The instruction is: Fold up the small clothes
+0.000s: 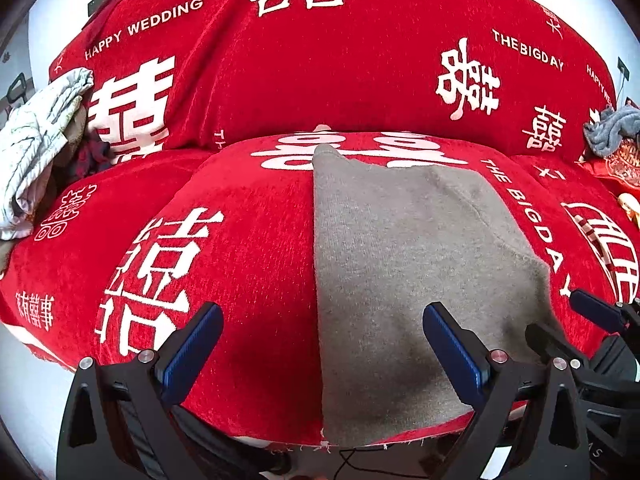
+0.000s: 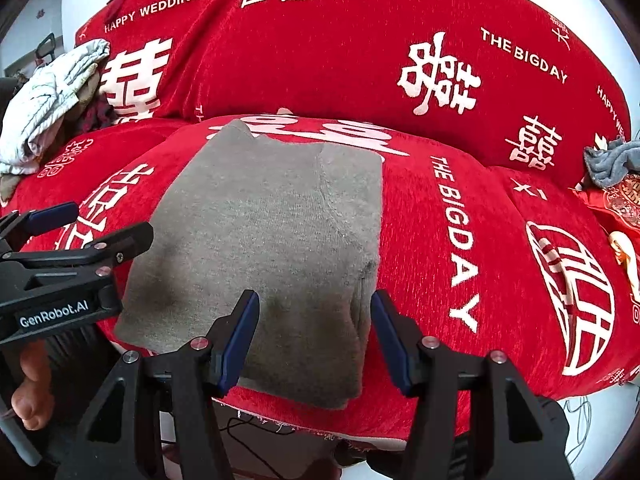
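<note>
A grey knit garment (image 1: 404, 264) lies folded flat on the red sofa seat (image 1: 248, 248); it also shows in the right wrist view (image 2: 272, 240). My left gripper (image 1: 322, 320) is open and empty, its jaws straddling the garment's left edge near the seat front. My right gripper (image 2: 314, 310) is open and empty, hovering over the garment's near right corner. The right gripper shows at the left wrist view's right edge (image 1: 568, 320), and the left gripper at the right wrist view's left edge (image 2: 100, 224).
The sofa wears a red cover with white lettering (image 2: 460, 240). A pile of white and dark clothes (image 1: 36, 148) lies at the left end. A grey cloth (image 1: 608, 128) and a red embroidered item (image 2: 620, 200) lie at the right end. Cables hang below the seat front (image 2: 248, 428).
</note>
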{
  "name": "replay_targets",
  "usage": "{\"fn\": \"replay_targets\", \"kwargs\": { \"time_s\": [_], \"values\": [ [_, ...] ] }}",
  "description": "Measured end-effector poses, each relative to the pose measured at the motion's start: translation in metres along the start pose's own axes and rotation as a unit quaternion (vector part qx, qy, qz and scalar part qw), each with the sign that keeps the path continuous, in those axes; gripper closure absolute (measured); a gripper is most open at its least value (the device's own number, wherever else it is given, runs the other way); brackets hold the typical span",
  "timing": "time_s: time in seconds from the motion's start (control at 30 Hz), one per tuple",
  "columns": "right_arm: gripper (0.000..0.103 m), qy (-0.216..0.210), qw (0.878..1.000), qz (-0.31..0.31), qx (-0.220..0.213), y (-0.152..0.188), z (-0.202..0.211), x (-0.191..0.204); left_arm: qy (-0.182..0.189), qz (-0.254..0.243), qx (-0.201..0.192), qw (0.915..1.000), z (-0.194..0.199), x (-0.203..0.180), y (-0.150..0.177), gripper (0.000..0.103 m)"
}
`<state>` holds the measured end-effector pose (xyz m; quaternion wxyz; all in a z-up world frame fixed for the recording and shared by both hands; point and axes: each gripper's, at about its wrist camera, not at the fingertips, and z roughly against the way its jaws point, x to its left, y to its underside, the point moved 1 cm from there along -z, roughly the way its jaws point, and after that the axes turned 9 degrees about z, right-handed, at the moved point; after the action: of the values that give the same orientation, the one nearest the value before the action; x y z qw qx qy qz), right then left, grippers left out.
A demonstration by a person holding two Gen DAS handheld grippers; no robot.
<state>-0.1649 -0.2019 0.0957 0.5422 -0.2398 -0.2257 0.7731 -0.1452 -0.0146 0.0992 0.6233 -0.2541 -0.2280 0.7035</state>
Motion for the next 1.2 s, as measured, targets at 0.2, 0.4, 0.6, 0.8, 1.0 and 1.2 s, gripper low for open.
{"fn": "replay_targets", "kwargs": {
  "time_s": [0.2, 0.4, 0.6, 0.8, 1.0, 1.2],
  "values": [
    [0.041, -0.003, 1.0, 0.002, 0.001, 0.0, 0.001, 0.001, -0.004, -0.004, -0.004, 1.0, 0.002, -0.001, 0.001, 0.003],
    [0.041, -0.004, 1.0, 0.0, 0.001, 0.0, 0.001, 0.001, -0.017, -0.017, -0.012, 0.9996, 0.005, -0.006, 0.002, 0.003],
    [0.041, -0.005, 1.0, -0.003, -0.003, -0.001, 0.004, -0.001, -0.028, -0.014, -0.021, 0.9993, 0.008, -0.005, 0.001, 0.003],
    [0.041, -0.007, 1.0, -0.002, -0.007, -0.003, 0.007, -0.001, -0.029, -0.014, -0.024, 0.9992, 0.012, -0.005, 0.0, 0.003],
    [0.041, -0.006, 1.0, -0.001, -0.009, -0.003, 0.009, 0.001, -0.026, -0.022, -0.022, 0.9992, 0.015, -0.01, 0.0, 0.003],
    [0.041, -0.007, 1.0, -0.003, -0.01, -0.003, 0.01, 0.0, -0.022, -0.028, -0.022, 0.9991, 0.017, -0.014, 0.001, 0.003]
  ]
}}
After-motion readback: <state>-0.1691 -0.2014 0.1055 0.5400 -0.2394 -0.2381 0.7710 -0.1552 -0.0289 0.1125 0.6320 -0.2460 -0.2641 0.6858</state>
